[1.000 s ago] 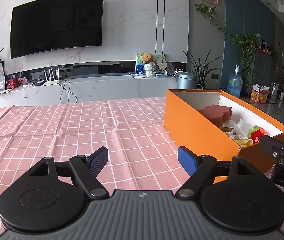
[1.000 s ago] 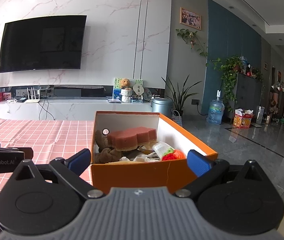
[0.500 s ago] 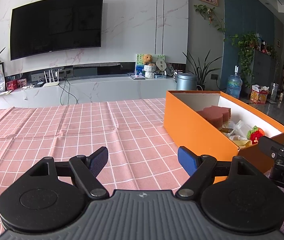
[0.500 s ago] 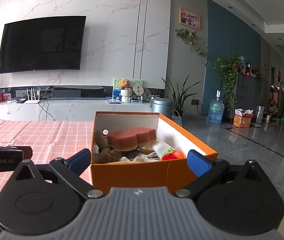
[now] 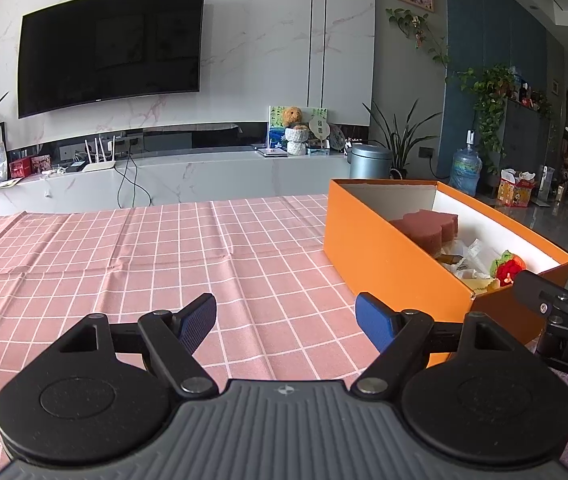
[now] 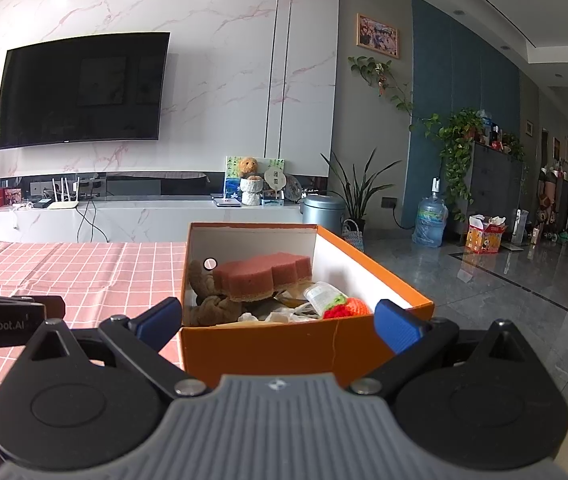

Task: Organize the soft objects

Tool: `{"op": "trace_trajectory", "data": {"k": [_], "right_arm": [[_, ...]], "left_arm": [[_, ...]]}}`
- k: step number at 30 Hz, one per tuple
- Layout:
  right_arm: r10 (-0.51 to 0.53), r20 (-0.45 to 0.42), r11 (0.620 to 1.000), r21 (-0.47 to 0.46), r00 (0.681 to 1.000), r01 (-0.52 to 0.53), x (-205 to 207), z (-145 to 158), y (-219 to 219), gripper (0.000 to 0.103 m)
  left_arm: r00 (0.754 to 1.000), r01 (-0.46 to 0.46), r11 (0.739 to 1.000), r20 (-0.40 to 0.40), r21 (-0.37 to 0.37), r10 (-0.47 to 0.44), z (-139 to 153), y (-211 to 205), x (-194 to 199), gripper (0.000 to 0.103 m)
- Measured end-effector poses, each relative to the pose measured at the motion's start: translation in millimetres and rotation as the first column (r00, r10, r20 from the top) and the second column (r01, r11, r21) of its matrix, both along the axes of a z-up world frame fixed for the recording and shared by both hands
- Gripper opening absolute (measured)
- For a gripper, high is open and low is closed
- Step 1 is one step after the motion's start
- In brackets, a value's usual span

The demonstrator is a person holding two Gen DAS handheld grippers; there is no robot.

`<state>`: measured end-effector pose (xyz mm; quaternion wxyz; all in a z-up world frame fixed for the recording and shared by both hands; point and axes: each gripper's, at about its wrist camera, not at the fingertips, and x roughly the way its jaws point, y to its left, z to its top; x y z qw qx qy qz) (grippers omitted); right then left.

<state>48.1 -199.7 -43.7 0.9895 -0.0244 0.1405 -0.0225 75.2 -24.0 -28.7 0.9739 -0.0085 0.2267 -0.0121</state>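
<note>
1. Nearest, the left gripper (image 5: 286,316) hangs over the pink checked cloth (image 5: 124,264), jaws wide apart, holding nothing.
2. The right gripper (image 6: 278,320) faces the near end of the orange box (image 6: 268,344), likewise spread and empty.
3. Inside the box: sponge (image 6: 264,276), brown plush toy (image 6: 208,300), red knitted strawberry (image 6: 344,307).
4. No soft object remains on the cloth; the sorting looks finished.

A pink checked tablecloth (image 5: 132,264) is spread over the table. A black television (image 5: 110,46) is mounted on the marble wall, above a long white console (image 5: 188,178) on which a white router (image 5: 98,165) is set. A blue water bottle (image 6: 429,222) is stood on the glossy floor, near potted plants (image 6: 358,196).
</note>
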Motion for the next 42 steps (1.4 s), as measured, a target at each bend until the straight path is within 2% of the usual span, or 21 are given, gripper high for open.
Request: {"op": "trace_trajectory", "data": {"k": [42], "right_arm": [[0.002, -0.019, 1.000, 0.013, 1.000, -0.001, 0.4, -0.5, 0.4, 0.100]], "left_arm": [[1.000, 0.005, 1.000, 0.011, 0.013, -0.005, 3.9, -1.9, -3.0, 0.093]]}}
